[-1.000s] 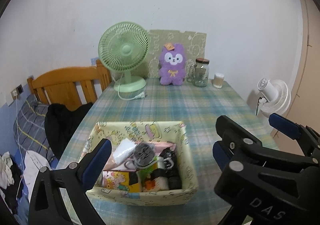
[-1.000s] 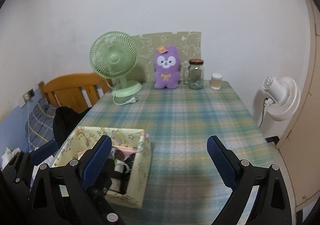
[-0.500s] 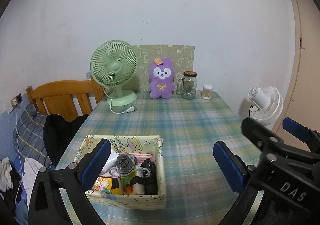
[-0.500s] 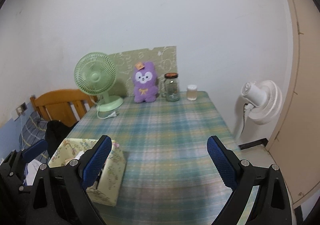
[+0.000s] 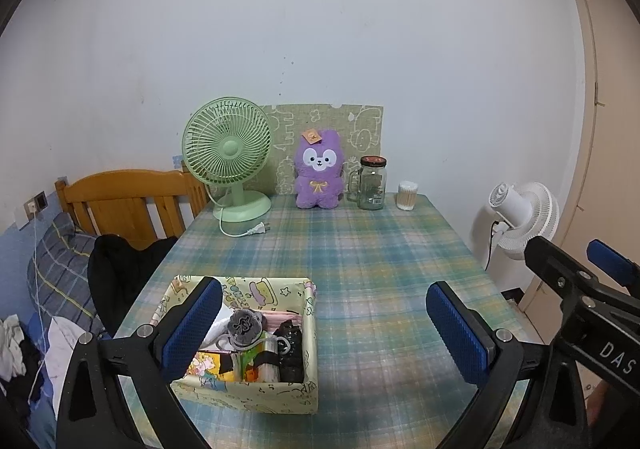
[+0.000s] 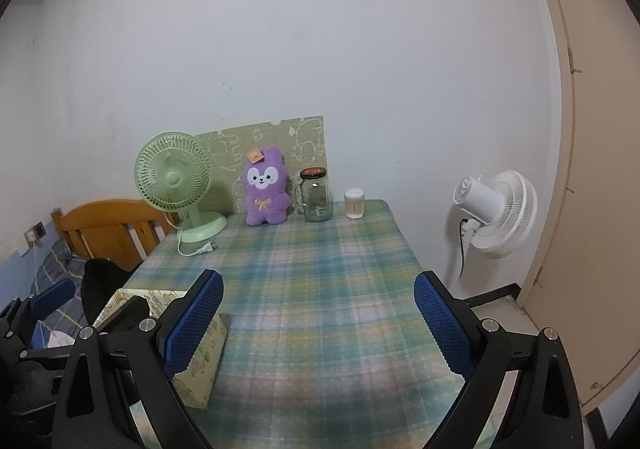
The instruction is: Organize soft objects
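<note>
The patterned box (image 5: 248, 395) of soft things sits on the checked tablecloth (image 5: 360, 249), at the near edge, now smaller in my views because I pulled both tongs back. My left gripper (image 5: 324, 325) and right gripper (image 6: 318, 319) are spread wide, empty. Inside lie folded cloths and a grey fuzzy scrunchie (image 5: 244, 327).

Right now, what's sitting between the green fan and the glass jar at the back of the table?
The purple plush bunny sits between the green fan and the glass jar, against the patterned board; the left wrist view shows it best.
</note>
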{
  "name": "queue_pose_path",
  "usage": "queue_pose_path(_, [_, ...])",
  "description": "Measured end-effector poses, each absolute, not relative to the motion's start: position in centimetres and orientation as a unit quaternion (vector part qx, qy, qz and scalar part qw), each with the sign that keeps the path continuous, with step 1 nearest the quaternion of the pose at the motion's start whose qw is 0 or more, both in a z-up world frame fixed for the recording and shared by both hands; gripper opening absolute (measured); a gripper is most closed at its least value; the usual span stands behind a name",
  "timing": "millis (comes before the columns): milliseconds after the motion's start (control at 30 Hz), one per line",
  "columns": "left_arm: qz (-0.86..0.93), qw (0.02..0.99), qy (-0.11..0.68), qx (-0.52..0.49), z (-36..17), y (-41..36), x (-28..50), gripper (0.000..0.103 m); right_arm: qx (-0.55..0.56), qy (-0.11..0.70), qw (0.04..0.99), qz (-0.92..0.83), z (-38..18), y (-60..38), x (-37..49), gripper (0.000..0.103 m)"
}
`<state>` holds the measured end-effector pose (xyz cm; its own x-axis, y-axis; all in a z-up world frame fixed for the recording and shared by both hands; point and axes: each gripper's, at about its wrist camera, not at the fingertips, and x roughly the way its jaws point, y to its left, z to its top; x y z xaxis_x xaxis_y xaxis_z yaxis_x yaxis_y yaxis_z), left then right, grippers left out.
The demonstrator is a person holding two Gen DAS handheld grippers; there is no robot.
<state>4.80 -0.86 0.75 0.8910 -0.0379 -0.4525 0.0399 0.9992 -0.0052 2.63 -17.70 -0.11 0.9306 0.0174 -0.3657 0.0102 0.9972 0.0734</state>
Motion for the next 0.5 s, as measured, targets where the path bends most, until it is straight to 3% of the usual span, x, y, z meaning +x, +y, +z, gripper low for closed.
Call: queue_pose_path(500, [-0.001, 0.976, 0.216, -0.007, 1.4, 0.7, 3.5, 0.103, 0.023, 0.179, 0.984, -0.006, 0.2, -17.0, 1.4, 0.098])
